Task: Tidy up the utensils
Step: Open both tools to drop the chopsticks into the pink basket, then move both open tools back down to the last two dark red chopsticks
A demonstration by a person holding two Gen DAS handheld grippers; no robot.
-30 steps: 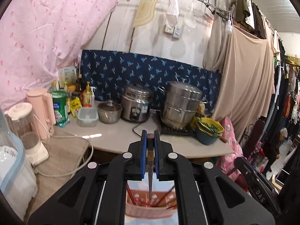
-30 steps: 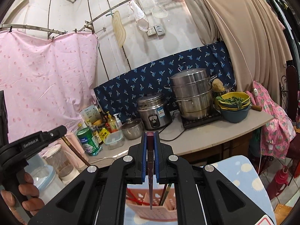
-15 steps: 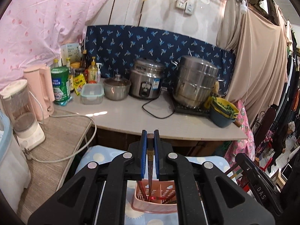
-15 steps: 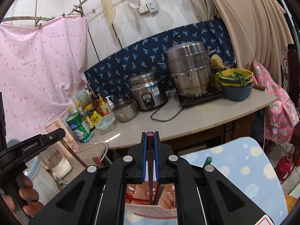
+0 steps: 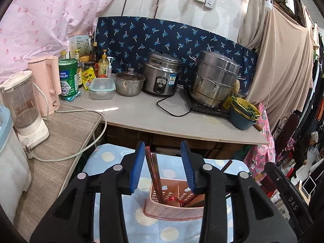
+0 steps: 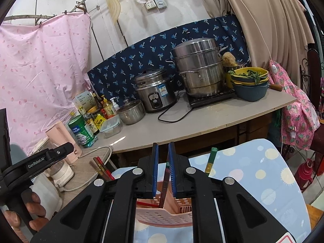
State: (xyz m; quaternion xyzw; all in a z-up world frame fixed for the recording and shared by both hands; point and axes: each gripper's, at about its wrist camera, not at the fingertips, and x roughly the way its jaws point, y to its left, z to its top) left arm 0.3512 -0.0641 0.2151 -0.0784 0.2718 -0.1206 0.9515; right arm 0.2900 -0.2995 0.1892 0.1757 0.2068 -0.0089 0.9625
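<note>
Kitchen clutter fills the background: a long bench carries a rice cooker, a stacked steamer pot and bottles against a blue patterned cloth. Nearer, a pale blue cloth with sun prints is spread under a pink perforated utensil basket, which is seen just below both grippers.

The jaws of the left gripper are opening and are set well apart; dark red chopsticks stand in the basket's left part, leaning close to the left pad, and it cannot be told whether they touch it.

The jaws of the right gripper are opening, with only a narrow gap. A dark chopstick is seen between them, resting against the right pad, its lower end in the basket. A green-tipped chopstick leans just right of these jaws.
</note>
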